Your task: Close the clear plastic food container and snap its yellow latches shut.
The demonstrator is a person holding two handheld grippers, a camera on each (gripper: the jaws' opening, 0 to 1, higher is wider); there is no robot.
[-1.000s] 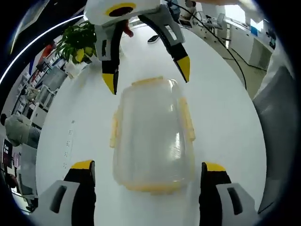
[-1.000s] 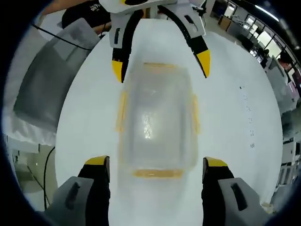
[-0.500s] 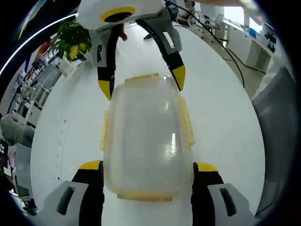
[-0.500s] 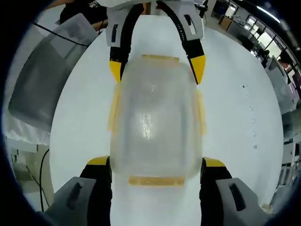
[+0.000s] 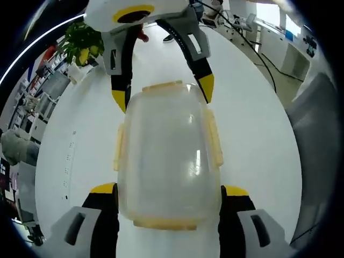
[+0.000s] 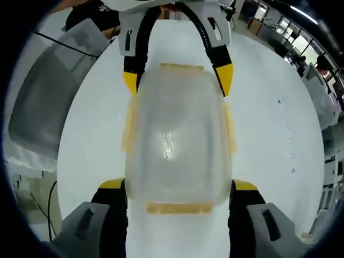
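Observation:
A clear plastic container (image 5: 166, 156) with its lid on lies on the white table (image 5: 258, 129). Its yellow side latches (image 5: 215, 137) flare outward. My left gripper (image 5: 169, 189) is shut on the container's near end, jaws pressed against both sides. My right gripper (image 5: 162, 94) comes in from the top, its yellow tips at the far corners. In the right gripper view the same container (image 6: 177, 134) lies between the wide-set jaws of my right gripper (image 6: 172, 185), which flank its near end. The left gripper (image 6: 177, 80) straddles the opposite end there.
A potted plant (image 5: 86, 45) stands at the table's far left edge. Cables (image 5: 252, 48) run across the far right. A grey chair (image 6: 48, 91) sits beside the table. Office desks lie beyond.
Both grippers closed in from opposite ends until the container's ends sat between their jaws. My left jaws narrowed onto it. Almost nothing has moved in the last half second.

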